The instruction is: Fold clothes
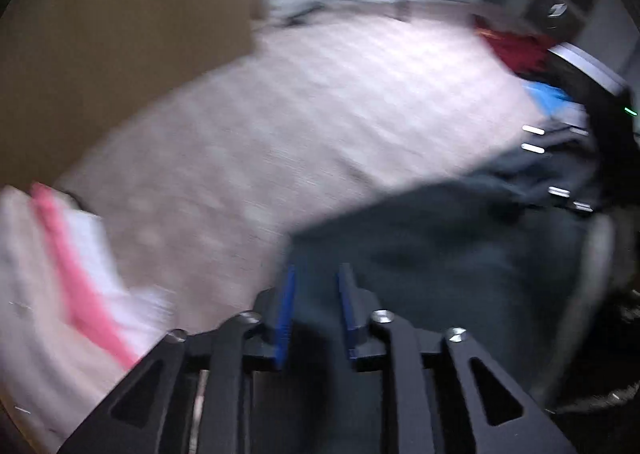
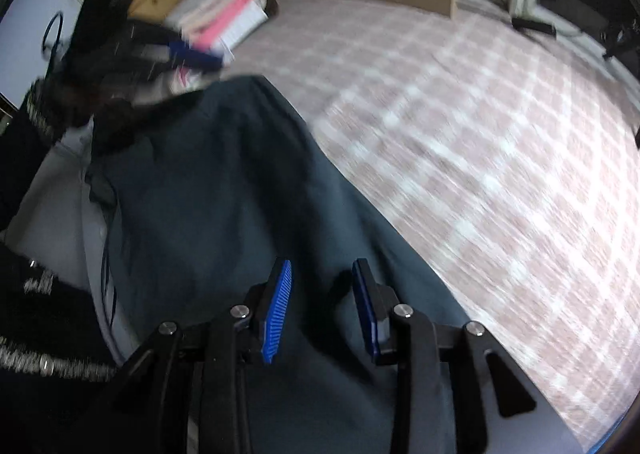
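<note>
Left gripper [image 1: 316, 286] is hovering with jaws parted over the near edge of the dark teal garment [image 1: 440, 254], which is spreading toward lower right of that frame; nothing pinched. Right gripper [image 2: 322, 286], jaws also parted and empty, is sitting directly above the same cloth, its long axis running upper left to bottom centre across the checked bedsheet [image 2: 480, 133]. No legible writing; too blurred.

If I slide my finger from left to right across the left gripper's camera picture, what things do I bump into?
Folded pink and white clothes → pink checked bed cover → the left gripper over the dark blue-grey garment → the other gripper at the right edge.
</note>
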`<state>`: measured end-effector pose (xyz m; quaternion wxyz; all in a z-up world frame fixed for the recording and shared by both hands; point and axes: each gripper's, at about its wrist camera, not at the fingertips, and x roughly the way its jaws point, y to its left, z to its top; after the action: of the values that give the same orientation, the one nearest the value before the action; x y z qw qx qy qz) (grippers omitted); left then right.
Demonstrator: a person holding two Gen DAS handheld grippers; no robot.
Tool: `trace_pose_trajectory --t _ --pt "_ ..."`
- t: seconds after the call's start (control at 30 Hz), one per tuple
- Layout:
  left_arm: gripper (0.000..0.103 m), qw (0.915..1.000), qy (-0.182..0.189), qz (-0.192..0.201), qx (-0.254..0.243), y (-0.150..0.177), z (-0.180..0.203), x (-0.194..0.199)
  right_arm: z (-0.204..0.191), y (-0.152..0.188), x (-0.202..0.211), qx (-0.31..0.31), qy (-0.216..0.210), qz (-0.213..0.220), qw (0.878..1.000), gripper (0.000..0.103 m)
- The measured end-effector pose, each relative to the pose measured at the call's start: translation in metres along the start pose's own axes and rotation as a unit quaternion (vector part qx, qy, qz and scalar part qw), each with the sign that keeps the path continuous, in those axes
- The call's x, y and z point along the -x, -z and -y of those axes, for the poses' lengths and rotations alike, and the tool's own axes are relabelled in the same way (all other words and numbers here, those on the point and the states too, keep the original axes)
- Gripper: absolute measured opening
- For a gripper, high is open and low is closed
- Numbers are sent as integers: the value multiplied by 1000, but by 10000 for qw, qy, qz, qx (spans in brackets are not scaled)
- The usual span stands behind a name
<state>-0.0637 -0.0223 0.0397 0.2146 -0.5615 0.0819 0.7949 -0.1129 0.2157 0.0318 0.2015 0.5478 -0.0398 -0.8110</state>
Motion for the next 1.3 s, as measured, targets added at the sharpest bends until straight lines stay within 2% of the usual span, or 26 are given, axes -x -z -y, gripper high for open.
trace_pose_trajectory --t 0.07,0.13,0.2,0.27,0.33,0.4,0.5,0.57,0.63,0.67,0.77,0.9,1.0,1.13,1.23,1.3 --pt "28 9990 -213 -279 -261 12 12 -18 1 8 -12 -155 -27 -78 9998 32" --pt "31 9961 -620 -442 -443 23 15 -32 12 17 -7 -431 205 59 9988 30" --pt "31 9947 -895 -327 -397 27 12 -26 40 31 23 -1275 741 243 9888 30" --pt "28 9934 -1072 -168 -375 27 12 -14 57 57 69 -1991 897 787 9727 30" --pt "29 9945 -953 127 -410 27 19 6 62 100 121 -2658 1131 1410 9469 30" --pt "29 9942 -860 326 -558 26 30 19 61 155 169 -3306 1546 1881 9118 30" --pt "30 9928 -621 518 -888 21 59 33 64 235 230 -4152 2127 2148 8580 30" --pt "31 9908 -442 547 -1155 16 86 35 68 284 262 -4627 2309 2255 8256 30" --pt "33 9873 -382 537 -1447 8 121 27 75 315 281 -4763 2531 2261 8111 30" --pt "33 9857 -341 527 -1565 6 139 26 79 326 287 -4756 2624 2213 8100 30" --pt "33 9821 -171 524 -1803 -3 194 29 100 334 287 -4498 2480 1993 8345 30" --pt "34 9792 238 634 -1912 -33 288 10 143 313 272 -4012 1931 1793 8773 30" --pt "36 9717 509 860 -2139 -57 366 -10 176 290 264 -3495 1621 1540 9098 30" --pt "41 9575 617 1209 -2545 -87 462 -40 206 256 249 -2919 1441 1184 9381 33" --pt "43 9530 484 1280 -2704 -104 498 -60 221 238 230 -2608 1147 737 9557 33" --pt "43 9522 325 1250 -2769 -114 509 -74 223 230 221 -2389 1065 577 9635 33"
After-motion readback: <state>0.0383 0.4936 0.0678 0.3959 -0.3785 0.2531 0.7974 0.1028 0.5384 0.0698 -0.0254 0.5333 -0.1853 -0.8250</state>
